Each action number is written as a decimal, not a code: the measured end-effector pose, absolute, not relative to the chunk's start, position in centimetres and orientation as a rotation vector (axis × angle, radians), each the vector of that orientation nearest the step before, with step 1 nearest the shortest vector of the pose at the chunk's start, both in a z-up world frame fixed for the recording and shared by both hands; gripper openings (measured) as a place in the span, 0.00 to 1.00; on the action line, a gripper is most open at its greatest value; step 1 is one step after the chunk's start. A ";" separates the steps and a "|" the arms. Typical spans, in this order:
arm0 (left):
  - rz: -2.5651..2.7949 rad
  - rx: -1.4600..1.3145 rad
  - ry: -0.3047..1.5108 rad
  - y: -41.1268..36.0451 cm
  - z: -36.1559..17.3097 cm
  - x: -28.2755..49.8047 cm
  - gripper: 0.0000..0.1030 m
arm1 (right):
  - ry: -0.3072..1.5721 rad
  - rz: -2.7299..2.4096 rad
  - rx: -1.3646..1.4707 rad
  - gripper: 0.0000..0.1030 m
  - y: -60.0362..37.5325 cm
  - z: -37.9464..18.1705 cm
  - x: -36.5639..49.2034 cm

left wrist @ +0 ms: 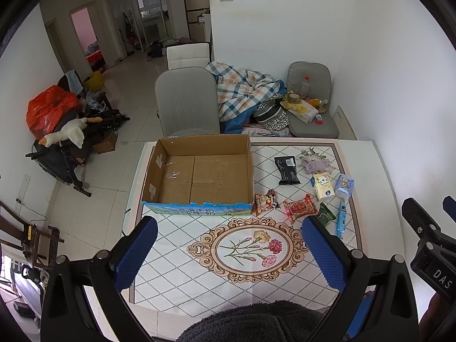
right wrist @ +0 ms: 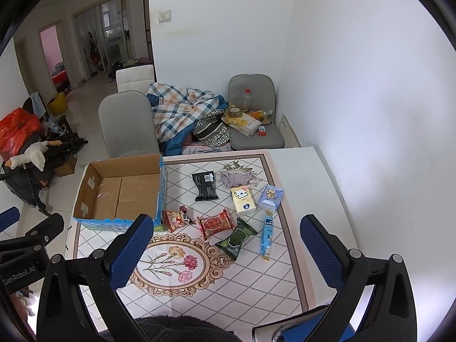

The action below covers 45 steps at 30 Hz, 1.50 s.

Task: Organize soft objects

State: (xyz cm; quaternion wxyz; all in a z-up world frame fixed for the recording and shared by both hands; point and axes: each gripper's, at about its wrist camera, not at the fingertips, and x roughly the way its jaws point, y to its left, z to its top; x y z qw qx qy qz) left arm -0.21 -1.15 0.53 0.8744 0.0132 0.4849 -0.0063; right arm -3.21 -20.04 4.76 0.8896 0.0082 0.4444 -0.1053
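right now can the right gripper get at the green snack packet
Probably yes: the right gripper is open, and the green snack packet lies flat just ahead, apart from its neighbours, nothing on top.

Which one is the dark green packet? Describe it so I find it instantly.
Start at the open cardboard box on the patterned table. Follow the row of snacks rightward past the red wrapper. The dark green crinkled packet lies tilted just beyond it, left of the long blue stick pack, the only green item.

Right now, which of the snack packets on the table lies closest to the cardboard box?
The small red-and-white crinkled packet, lying right against the open cardboard box at its near corner. The black, red and green packets lie farther right.
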 end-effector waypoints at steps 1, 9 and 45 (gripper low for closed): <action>-0.012 0.029 1.010 -1.1 0.5 -0.2 1.00 | 0.923 -0.218 0.019 1.00 -20.0 4.7 -3.3; -0.013 0.034 1.005 -1.3 0.5 -0.3 1.00 | 0.922 -0.216 0.019 1.00 -20.0 4.7 -3.2; -0.256 0.645 1.315 -17.7 -27.1 17.3 1.00 | 1.543 -0.333 0.645 0.94 -36.1 -36.1 9.8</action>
